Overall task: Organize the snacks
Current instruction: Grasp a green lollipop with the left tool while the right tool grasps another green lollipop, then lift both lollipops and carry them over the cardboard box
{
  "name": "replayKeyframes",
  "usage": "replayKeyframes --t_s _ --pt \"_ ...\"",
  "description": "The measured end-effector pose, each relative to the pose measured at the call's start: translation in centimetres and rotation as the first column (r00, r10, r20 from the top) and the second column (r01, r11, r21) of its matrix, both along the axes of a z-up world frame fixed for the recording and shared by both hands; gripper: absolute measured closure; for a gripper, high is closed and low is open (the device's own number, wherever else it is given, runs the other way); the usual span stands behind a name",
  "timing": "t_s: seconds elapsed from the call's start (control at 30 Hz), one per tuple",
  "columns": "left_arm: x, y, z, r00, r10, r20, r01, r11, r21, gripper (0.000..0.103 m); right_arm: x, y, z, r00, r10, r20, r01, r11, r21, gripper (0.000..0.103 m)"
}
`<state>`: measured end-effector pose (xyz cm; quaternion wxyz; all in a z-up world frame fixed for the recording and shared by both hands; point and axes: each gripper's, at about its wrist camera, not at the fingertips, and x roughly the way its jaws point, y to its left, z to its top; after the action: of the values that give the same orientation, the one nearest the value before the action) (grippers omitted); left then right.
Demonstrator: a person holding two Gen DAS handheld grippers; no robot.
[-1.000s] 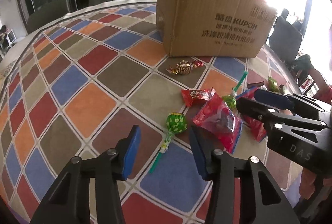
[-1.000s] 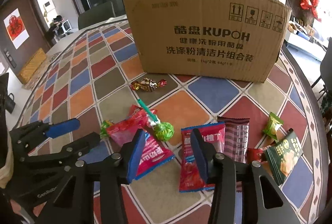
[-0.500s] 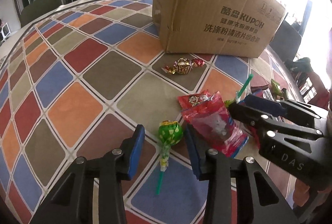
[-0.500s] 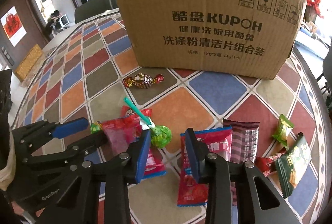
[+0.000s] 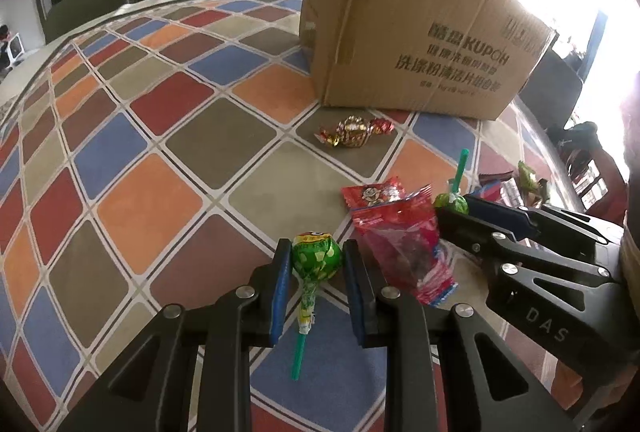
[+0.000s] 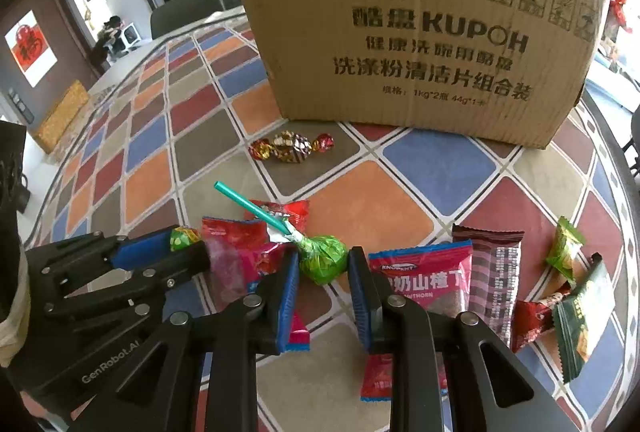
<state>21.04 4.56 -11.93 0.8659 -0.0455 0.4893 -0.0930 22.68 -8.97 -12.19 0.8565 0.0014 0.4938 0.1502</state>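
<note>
Two green-wrapped lollipops lie among snacks on a table with a checked cloth (image 5: 152, 200). My left gripper (image 5: 316, 268) has its blue pads against both sides of the near lollipop's head (image 5: 316, 258). Its jaws are closing, and the green stick points back toward the camera. My right gripper (image 6: 324, 272) is shut on the other lollipop's head (image 6: 324, 262), whose teal stick (image 6: 248, 206) slants up and left. A brown cardboard box (image 6: 420, 32) stands behind the snacks. The two grippers sit side by side, with red packets (image 5: 400, 240) between them.
A gold and red wrapped candy (image 6: 290, 148) lies in front of the box. Right of my right gripper are a pink hawthorn packet (image 6: 420, 284), a brown bar (image 6: 494, 272), a small green packet (image 6: 564, 248) and a dark green packet (image 6: 584, 316). Chairs stand beyond the table's far edge.
Both grippers came forward over their lollipops and narrowed their jaws from wide to touching the heads. The snacks on the table have stayed where they were.
</note>
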Motion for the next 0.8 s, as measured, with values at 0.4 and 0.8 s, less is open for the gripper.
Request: replayKeyframes --t_s 0.4,0.8 --pt "-2.3 -0.7 5.6 0.992 0.001 0.127 0.002 1.000 -0.023 0.077 -2.5 -0.9 5.4 0.992 0.001 0.124 -0.005 0.999 0.035 0.077" --pt "-2.9 -2.2 11.9 0.960 -0.024 0.279 0.031 0.999 -0.020 0.077 -4.0 -2.7 11.5 0.960 -0.029 0.279 0.008 0.997 0.078 0.077"
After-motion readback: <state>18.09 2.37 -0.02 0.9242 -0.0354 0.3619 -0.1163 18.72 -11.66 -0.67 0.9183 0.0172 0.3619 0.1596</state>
